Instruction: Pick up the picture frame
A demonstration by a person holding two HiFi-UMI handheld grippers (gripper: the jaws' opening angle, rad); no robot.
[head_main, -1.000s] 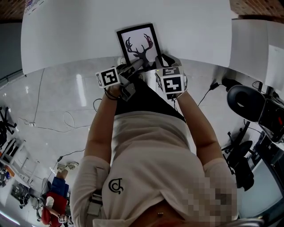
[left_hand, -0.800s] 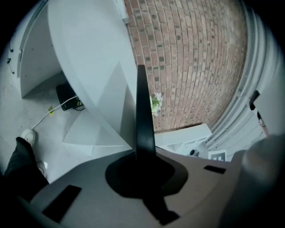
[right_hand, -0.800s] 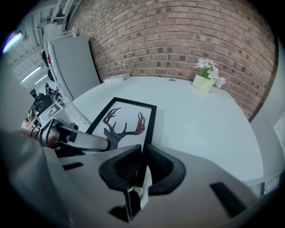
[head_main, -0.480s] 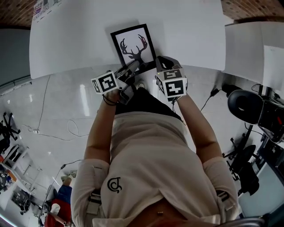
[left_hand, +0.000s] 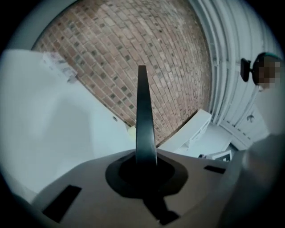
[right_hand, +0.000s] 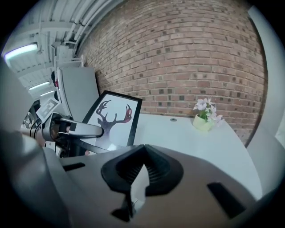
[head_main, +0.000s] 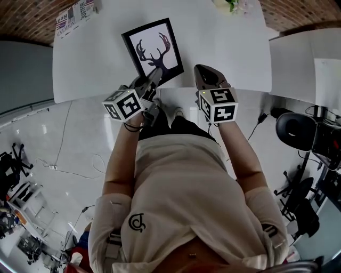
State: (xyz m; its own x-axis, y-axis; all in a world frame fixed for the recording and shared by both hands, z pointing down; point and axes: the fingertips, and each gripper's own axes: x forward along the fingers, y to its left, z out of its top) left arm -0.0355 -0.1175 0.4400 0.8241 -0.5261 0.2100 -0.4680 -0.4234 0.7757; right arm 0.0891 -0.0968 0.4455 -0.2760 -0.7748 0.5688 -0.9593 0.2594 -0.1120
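Observation:
The picture frame (head_main: 153, 51), black-edged with a deer-antler print, hangs tilted above the white table (head_main: 229, 48). My left gripper (head_main: 151, 81) is shut on its lower edge. In the left gripper view the frame (left_hand: 144, 124) shows edge-on as a thin dark blade rising from between the jaws of the left gripper (left_hand: 145, 165). My right gripper (head_main: 205, 74) is shut and empty, apart from the frame on its right. The right gripper view shows the right gripper (right_hand: 142, 167) shut, with the frame (right_hand: 114, 120) at the left.
A small pot of flowers (right_hand: 205, 116) stands at the table's far side. Printed papers (head_main: 74, 15) lie at its far left corner. A second white table (head_main: 303, 58) adjoins on the right, with a black chair (head_main: 298, 128) below it. A brick wall (right_hand: 187, 53) lies beyond.
Both grippers have risen. The left one has carried the frame up off the table and tilted it. The right one has drawn away from the frame's lower right corner.

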